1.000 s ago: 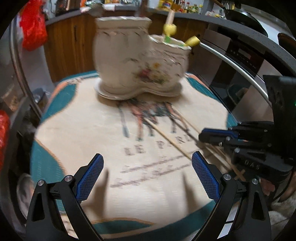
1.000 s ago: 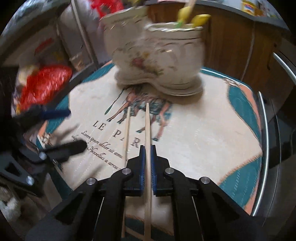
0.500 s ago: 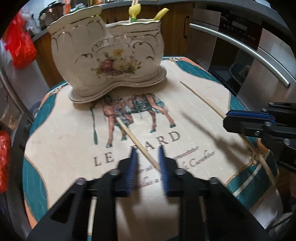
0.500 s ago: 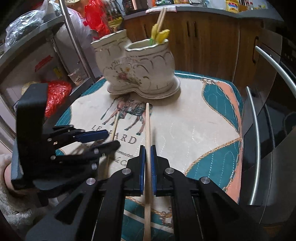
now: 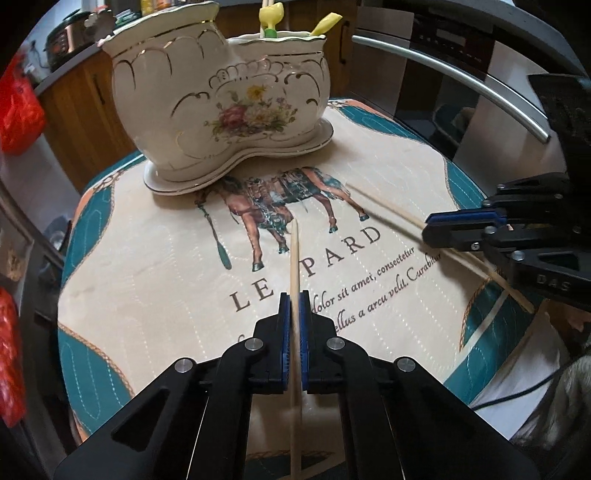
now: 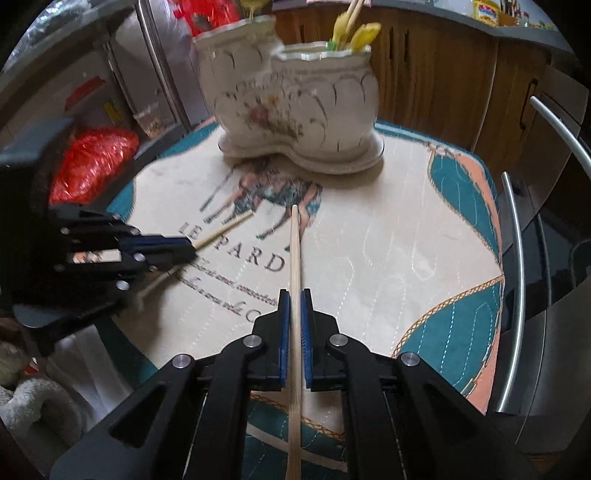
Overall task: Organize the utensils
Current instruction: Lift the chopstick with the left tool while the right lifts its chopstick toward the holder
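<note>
Left hand-held gripper (image 5: 294, 306) has closed on a chopstick (image 5: 294, 258) — right hand-held gripper (image 6: 294, 306) grips another.

Glossy ceramic holder (image 5: 229, 103), matt wooden chopstick (image 5: 294, 258) — quilted cloth mat (image 5: 147, 277)

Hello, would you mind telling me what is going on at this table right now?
A person is tidying utensils with two handheld grippers. The left gripper has just closed on one wooden chopstick, and the right gripper is clamped on another chopstick. Both sticks point toward the cream ceramic holder standing on the printed cloth; the holder already has yellow-handled utensils in it.
</note>
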Demonstrator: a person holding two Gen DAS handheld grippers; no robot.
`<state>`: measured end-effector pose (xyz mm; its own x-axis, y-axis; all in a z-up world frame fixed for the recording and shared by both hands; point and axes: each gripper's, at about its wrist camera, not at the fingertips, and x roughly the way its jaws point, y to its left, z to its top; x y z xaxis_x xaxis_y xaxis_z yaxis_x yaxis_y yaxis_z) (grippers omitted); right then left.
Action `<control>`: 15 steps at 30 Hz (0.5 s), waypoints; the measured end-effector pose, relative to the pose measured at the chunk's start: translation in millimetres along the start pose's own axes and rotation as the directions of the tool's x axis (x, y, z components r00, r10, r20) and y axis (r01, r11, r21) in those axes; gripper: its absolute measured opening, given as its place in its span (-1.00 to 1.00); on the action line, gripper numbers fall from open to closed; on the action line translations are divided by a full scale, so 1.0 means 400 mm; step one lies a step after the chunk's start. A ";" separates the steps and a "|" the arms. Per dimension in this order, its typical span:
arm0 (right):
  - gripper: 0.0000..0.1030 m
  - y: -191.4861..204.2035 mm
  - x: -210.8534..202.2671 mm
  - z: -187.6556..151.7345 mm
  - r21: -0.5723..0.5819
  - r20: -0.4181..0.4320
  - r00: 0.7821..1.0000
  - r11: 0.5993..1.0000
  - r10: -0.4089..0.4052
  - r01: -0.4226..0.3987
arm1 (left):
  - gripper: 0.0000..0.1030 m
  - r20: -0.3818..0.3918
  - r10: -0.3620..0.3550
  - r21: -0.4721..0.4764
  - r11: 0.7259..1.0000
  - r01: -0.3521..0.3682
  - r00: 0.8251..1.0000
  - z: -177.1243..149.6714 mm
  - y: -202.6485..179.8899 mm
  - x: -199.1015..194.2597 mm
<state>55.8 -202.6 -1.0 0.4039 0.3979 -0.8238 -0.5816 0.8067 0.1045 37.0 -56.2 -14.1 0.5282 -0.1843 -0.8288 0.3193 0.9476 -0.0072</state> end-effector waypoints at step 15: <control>-0.88 0.043 0.030 -0.002 -0.125 -0.034 0.996 0.989 -0.081 0.076 | -0.90 -0.007 -0.003 0.056 0.998 0.003 1.000 -0.008 -0.006 -0.004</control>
<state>50.3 -184.3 -9.7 0.4257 0.3163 -0.8478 -0.6329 0.7737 -0.0292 32.9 -57.6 -14.4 0.5214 -0.1853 -0.8329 0.3643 0.9310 0.0210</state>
